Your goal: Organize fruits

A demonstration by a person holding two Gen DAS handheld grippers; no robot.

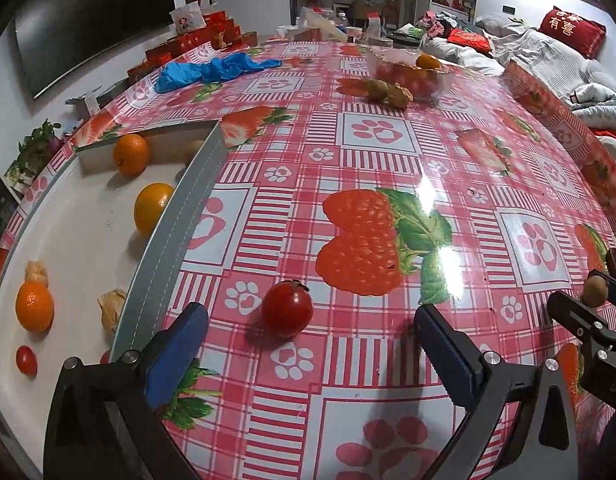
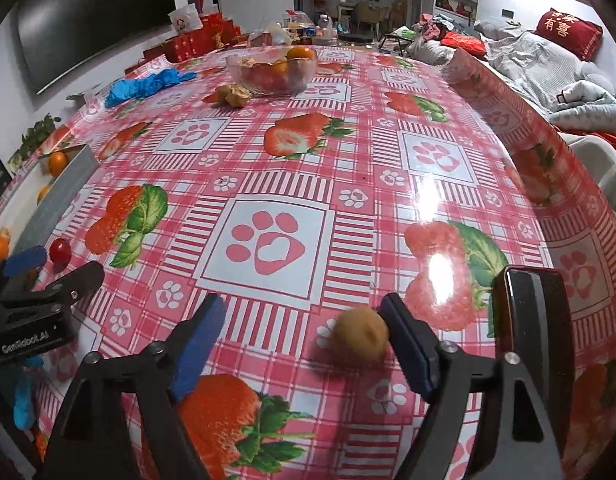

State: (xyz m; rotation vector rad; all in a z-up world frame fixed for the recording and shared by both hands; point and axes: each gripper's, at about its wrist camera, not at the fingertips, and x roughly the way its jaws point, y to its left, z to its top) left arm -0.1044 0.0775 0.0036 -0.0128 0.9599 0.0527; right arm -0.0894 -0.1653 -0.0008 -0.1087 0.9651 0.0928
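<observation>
Strawberry-print oilcloth is covering the table, where a cherry tomato (image 1: 287, 309) is lying just right of the white tray (image 1: 76, 240), between the spread fingers of the left tongs (image 1: 308, 344). Farther right of the tray, the right tongs (image 2: 304, 340), also spread, are flanking a blurred brown fruit (image 2: 363, 339), gripping nothing. Each should be closing squarely and gently before lifting toward the tray.
</observation>
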